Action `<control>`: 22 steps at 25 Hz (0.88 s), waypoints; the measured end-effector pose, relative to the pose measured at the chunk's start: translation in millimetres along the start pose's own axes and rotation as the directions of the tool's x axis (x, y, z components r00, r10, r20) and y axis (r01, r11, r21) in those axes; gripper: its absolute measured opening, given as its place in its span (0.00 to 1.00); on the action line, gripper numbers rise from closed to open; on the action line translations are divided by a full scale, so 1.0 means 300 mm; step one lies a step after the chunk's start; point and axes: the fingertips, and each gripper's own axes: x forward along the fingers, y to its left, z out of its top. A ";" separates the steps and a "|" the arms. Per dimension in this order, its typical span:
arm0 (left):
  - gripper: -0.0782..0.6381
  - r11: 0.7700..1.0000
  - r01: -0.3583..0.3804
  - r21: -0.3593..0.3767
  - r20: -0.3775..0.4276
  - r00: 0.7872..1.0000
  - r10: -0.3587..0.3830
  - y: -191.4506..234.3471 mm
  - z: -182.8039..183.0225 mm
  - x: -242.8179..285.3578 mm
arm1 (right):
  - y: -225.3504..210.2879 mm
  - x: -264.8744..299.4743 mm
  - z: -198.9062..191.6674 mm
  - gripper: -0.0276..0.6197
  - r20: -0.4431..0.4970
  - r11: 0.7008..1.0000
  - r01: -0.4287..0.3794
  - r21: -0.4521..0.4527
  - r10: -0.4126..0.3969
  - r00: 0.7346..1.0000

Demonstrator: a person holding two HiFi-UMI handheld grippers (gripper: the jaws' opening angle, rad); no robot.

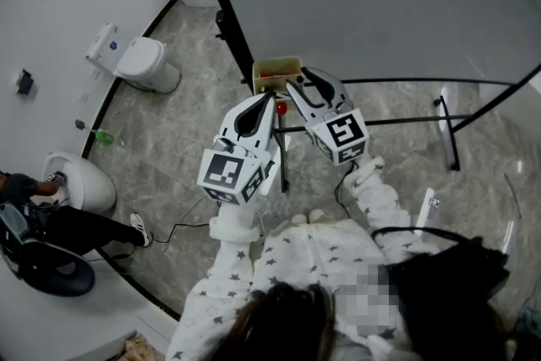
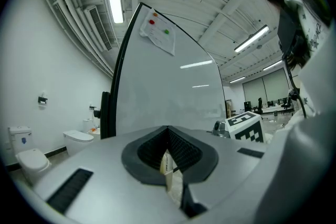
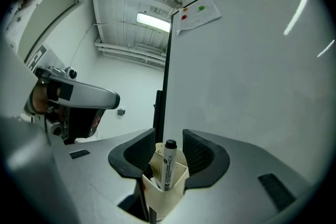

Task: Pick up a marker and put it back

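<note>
Closest to the head camera, the person's star-printed sleeves [image 1: 230,266] are reaching forward, each hand carrying a gripper whose cube of square markers is facing up. On the left, the left gripper [image 2: 168,134] is keeping its jaws drawn together, the dark pads meeting at the tip. Only a thin slit is showing behind them, with a pale sliver in it that cannot be identified. In the head view a small red thing [image 1: 281,107] is sitting just beside that gripper's tip; what it is cannot be told.

On the right, the right gripper [image 3: 169,138] is holding its jaws apart, one on each side of the marker [image 3: 168,165]. Neither pad is pressing on it. The marker is standing upright, black cap up, inside a beige holder [image 3: 163,194], and the holder is sitting between the two open jaws.

Just behind the holder, the whiteboard [image 3: 247,76] is rising with its black frame edge in line with the marker. A paper sheet [image 3: 198,13] with a red and a green dot is hanging near its top corner.

Farther off, across the grey marbled floor [image 1: 186,148], a toilet [image 1: 144,62] is standing against the white wall, and another person [image 1: 84,226] in dark clothes is sitting at the head view's left edge.
</note>
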 end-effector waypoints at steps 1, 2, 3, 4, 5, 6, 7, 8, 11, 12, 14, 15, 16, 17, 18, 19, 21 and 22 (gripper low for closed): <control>0.10 1.000 0.001 -0.002 0.000 1.000 -0.001 0.000 -0.001 0.000 | -0.003 -0.006 0.004 0.29 0.006 1.000 0.007 -0.001 -0.007 1.000; 0.10 1.000 0.002 -0.003 0.001 1.000 -0.002 0.000 -0.002 0.001 | -0.005 -0.011 0.010 0.29 0.013 1.000 0.016 -0.005 -0.015 1.000; 0.10 1.000 0.003 -0.005 0.001 1.000 -0.003 0.001 -0.003 0.003 | -0.009 -0.016 0.021 0.29 0.021 1.000 0.024 -0.013 -0.024 0.999; 0.10 1.000 0.005 -0.006 0.001 1.000 -0.005 0.001 -0.003 0.004 | -0.012 -0.021 0.035 0.29 0.032 0.999 0.032 -0.019 -0.032 0.999; 0.10 1.000 0.007 -0.007 0.001 1.000 -0.007 0.002 -0.003 0.006 | -0.015 -0.026 0.054 0.29 0.046 0.999 0.038 -0.019 -0.038 0.998; 0.10 1.000 0.009 -0.007 0.001 1.000 -0.009 0.003 -0.004 0.008 | -0.015 -0.031 0.076 0.29 0.062 0.999 0.040 -0.013 -0.039 0.997; 0.10 1.000 0.012 -0.008 0.001 1.000 -0.012 0.004 -0.005 0.012 | -0.015 -0.036 0.098 0.29 0.076 0.999 0.036 -0.001 -0.036 0.996; 0.10 1.000 0.015 -0.008 0.001 1.000 -0.015 0.004 -0.005 0.015 | -0.013 -0.041 0.119 0.29 0.085 0.999 0.030 0.012 -0.031 0.996; 0.10 1.000 0.020 -0.010 0.000 1.000 -0.020 0.000 -0.008 0.024 | -0.012 -0.064 0.160 0.11 0.077 0.999 0.039 0.000 -0.038 0.996; 0.10 1.000 0.022 -0.012 0.001 1.000 -0.022 -0.004 -0.007 0.027 | -0.009 -0.075 0.168 0.05 0.065 0.999 0.042 -0.020 -0.041 0.997; 0.10 0.999 0.030 -0.012 0.005 1.000 -0.030 -0.013 -0.006 0.030 | 0.005 -0.098 0.182 0.05 0.053 1.000 0.021 -0.019 -0.020 0.998; 0.10 0.999 0.034 -0.010 0.006 0.999 -0.034 -0.019 -0.002 0.031 | 0.013 -0.111 0.193 0.05 0.057 1.000 0.005 0.002 -0.005 0.998; 0.10 0.999 0.036 -0.008 0.005 0.999 -0.036 -0.026 0.003 0.029 | 0.020 -0.125 0.207 0.05 0.062 1.000 -0.010 0.023 0.008 0.998; 0.10 0.999 0.037 -0.005 0.002 0.999 -0.037 -0.035 0.010 0.026 | 0.027 -0.141 0.222 0.05 0.063 0.999 -0.020 0.035 0.018 0.998; 0.10 0.999 0.038 -0.004 -0.001 0.999 -0.038 -0.047 0.019 0.022 | 0.035 -0.160 0.238 0.05 0.060 0.999 -0.029 0.037 0.026 0.998; 0.10 0.999 0.041 -0.005 -0.005 0.999 -0.041 -0.062 0.027 0.016 | 0.047 -0.180 0.254 0.05 0.054 0.999 -0.037 0.034 0.035 0.998; 0.10 0.998 0.057 -0.012 -0.004 0.998 -0.057 -0.096 0.044 0.003 | 0.077 -0.218 0.275 0.05 0.035 0.998 -0.058 0.028 0.057 0.998; 0.10 0.997 0.068 -0.020 -0.001 0.998 -0.068 -0.115 0.052 -0.003 | 0.093 -0.237 0.280 0.05 0.026 0.997 -0.070 0.030 0.069 0.997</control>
